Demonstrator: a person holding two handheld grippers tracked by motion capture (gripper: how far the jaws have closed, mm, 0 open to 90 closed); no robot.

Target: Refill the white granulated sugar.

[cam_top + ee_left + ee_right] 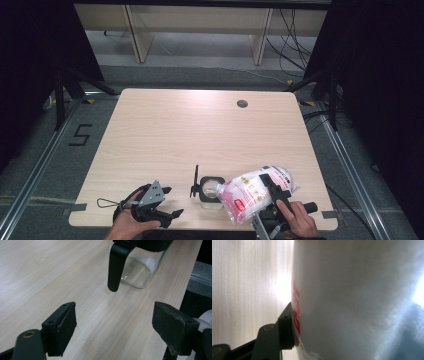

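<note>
A clear plastic bag of white powder with red print (252,192) lies tilted, its open end against a small glass jar (210,192). The jar's black hinged lid (195,181) stands up on its left. My right gripper (262,192) is shut on the bag near the table's front right. In the right gripper view the bag (357,300) covers most of the picture, and one black finger (286,326) presses its side. My left gripper (170,202) rests open at the front left with nothing between its fingers. It faces the jar (140,270) and the jar's black latch (115,265).
A thin wire loop (106,202) lies by the left hand near the front edge of the light wood table (175,130). A cable hole (242,103) sits at the back right. Dark floor and rails surround the table.
</note>
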